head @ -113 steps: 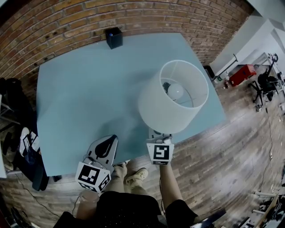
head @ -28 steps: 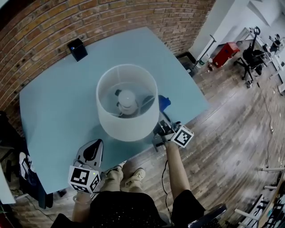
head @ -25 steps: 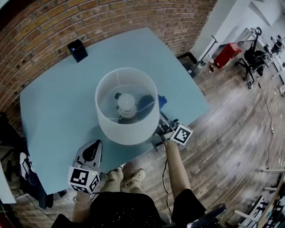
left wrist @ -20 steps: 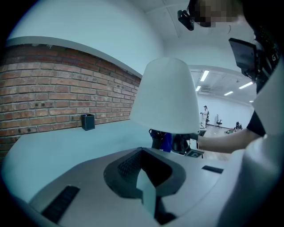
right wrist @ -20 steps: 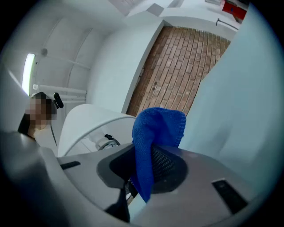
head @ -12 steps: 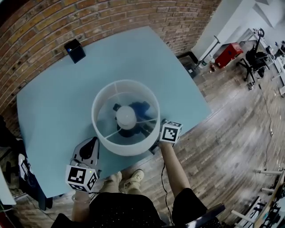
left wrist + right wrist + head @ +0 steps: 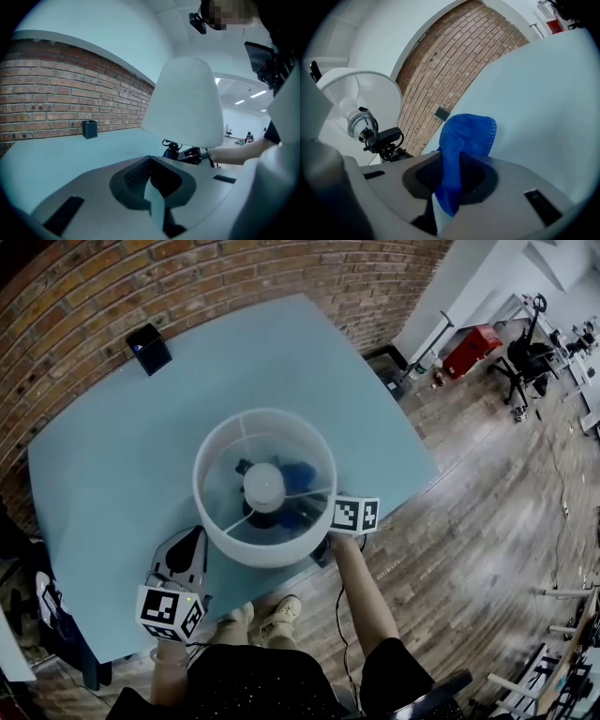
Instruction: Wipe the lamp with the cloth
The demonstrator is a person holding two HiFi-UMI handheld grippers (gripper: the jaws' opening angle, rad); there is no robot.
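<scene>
The lamp's white shade [image 7: 264,488] stands near the table's front edge, with the bulb [image 7: 264,486] showing inside from above. My right gripper [image 7: 452,187] is shut on a blue cloth [image 7: 464,140] and reaches in under the shade. The cloth [image 7: 298,474] shows through the shade beside the black lamp stem [image 7: 382,138]; whether it touches the stem I cannot tell. My left gripper [image 7: 190,545] hangs shut and empty over the table's front edge, left of the shade [image 7: 185,103].
The light blue table [image 7: 122,456] backs onto a brick wall [image 7: 216,277]. A small black box [image 7: 148,348] stands at the far left corner. Wooden floor [image 7: 469,521] lies to the right, with a red case [image 7: 466,337] and chairs beyond.
My right gripper has carried the cloth leftwards, in under the shade toward the stem. The left gripper has stayed where it was.
</scene>
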